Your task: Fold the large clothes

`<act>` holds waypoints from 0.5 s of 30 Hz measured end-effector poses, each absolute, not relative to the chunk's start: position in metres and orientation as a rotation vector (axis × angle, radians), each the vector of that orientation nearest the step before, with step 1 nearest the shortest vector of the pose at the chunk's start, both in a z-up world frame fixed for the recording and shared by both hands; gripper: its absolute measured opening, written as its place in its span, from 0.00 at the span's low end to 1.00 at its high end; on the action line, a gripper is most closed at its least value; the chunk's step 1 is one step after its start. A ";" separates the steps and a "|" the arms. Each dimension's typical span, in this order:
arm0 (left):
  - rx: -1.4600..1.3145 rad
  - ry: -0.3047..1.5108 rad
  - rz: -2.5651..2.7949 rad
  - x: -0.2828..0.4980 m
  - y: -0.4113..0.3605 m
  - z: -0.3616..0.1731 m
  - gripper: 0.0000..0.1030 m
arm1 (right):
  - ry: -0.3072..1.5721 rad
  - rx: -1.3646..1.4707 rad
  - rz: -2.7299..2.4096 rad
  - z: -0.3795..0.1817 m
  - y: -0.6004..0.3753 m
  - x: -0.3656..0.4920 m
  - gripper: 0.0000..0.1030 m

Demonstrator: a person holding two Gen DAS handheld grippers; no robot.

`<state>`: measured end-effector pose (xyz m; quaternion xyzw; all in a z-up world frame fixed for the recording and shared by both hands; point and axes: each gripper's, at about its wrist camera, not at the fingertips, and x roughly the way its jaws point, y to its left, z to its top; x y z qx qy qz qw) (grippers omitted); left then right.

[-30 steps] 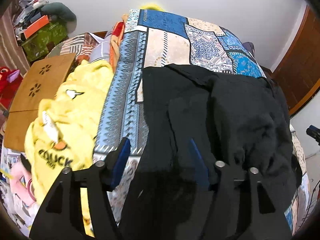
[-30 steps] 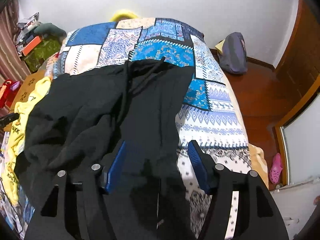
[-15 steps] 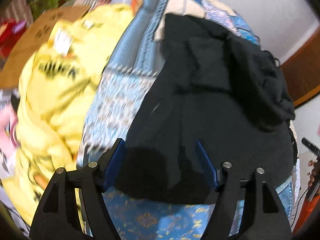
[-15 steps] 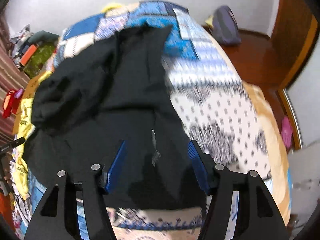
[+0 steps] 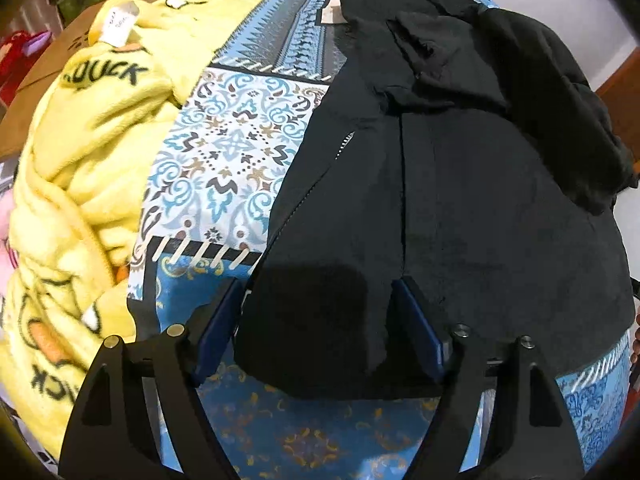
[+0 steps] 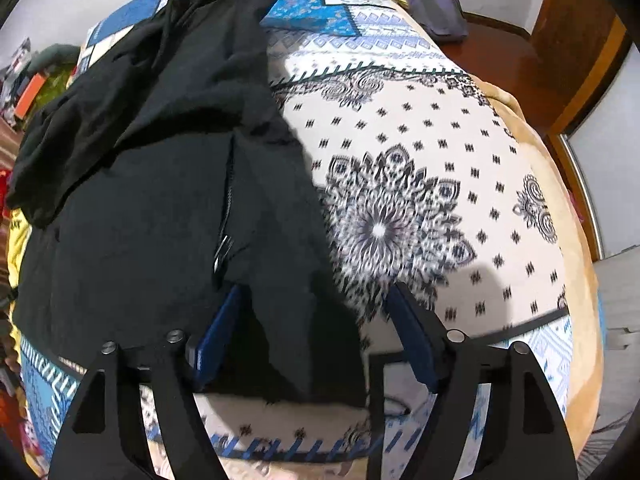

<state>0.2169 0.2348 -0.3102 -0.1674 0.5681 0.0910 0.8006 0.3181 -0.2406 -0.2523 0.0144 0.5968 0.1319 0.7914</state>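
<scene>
A large black zip jacket (image 5: 460, 184) lies spread on the patterned bedspread (image 5: 216, 152), its far part bunched up. My left gripper (image 5: 318, 300) is open, its blue-padded fingers (image 5: 416, 320) straddling the jacket's near left hem corner. In the right wrist view the same jacket (image 6: 152, 184) fills the left side, its zipper pull near the middle. My right gripper (image 6: 314, 304) is open over the jacket's near right hem corner, its left finger (image 6: 220, 324) on the cloth and the right one over the bare bedspread (image 6: 440, 168).
A yellow fleece duck blanket (image 5: 84, 152) is heaped at the bed's left edge over a brown board (image 5: 44, 76). A grey bag (image 6: 436, 20) lies on the wooden floor (image 6: 500, 60) to the right, near a wooden door (image 6: 576, 36).
Both grippers dropped and tilted down toward the jacket's near hem, now straddling its two corners. The jacket lies lower and flatter on the bed. Both pairs of fingers stayed open.
</scene>
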 end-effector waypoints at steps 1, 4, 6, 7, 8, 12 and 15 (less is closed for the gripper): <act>-0.358 1.221 0.198 0.218 0.234 -0.311 0.75 | 1.279 0.038 0.285 -0.253 -0.241 0.319 0.71; -0.339 1.223 0.214 0.219 0.229 -0.311 0.69 | 1.251 0.008 0.302 -0.251 -0.236 0.316 0.67; -0.358 1.216 0.199 0.217 0.227 -0.308 0.47 | 1.258 0.021 0.388 -0.248 -0.231 0.310 0.37; -0.351 1.215 0.201 0.216 0.223 -0.305 0.37 | 1.257 0.010 0.404 -0.246 -0.229 0.308 0.35; -0.325 1.212 0.209 0.216 0.218 -0.303 0.34 | 1.244 -0.017 0.406 -0.245 -0.227 0.304 0.30; -0.221 1.190 0.211 0.215 0.201 -0.283 0.22 | 1.225 -0.096 0.433 -0.235 -0.217 0.295 0.08; -0.229 1.168 0.179 0.225 0.197 -0.263 0.20 | 1.155 -0.132 0.449 -0.204 -0.211 0.295 0.07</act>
